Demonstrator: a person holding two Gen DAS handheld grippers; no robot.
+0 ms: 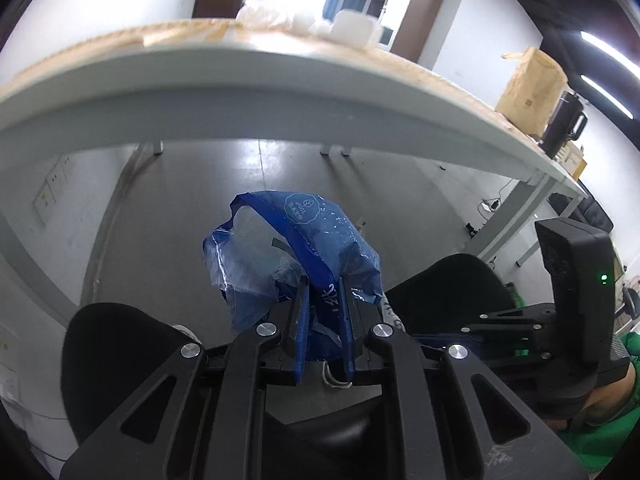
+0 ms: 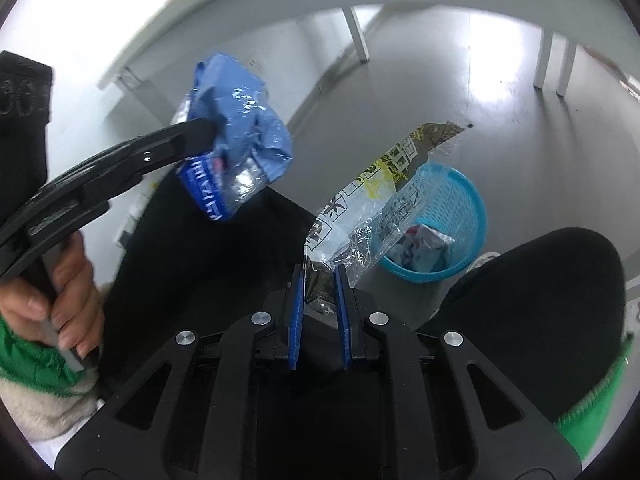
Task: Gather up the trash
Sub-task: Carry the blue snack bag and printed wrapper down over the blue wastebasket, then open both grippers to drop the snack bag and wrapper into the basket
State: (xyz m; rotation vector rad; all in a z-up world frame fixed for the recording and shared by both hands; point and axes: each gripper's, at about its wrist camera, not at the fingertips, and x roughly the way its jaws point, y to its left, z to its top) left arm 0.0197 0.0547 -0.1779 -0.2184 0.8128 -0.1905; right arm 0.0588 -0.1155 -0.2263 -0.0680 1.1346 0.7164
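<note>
Risk of dropping short: my left gripper (image 1: 324, 288) pinches crumpled blue plastic bag (image 1: 296, 248), right gripper (image 2: 318, 280) pinches clear printed yellow-black wrapper (image 2: 384, 200), both held off to the side of the round blue mesh bin (image 2: 460, 216), so releasing now likely lands trash on floor.

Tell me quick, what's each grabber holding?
Left gripper: shut on the blue wrapper.
Right gripper: shut on the clear printed wrapper.
</note>
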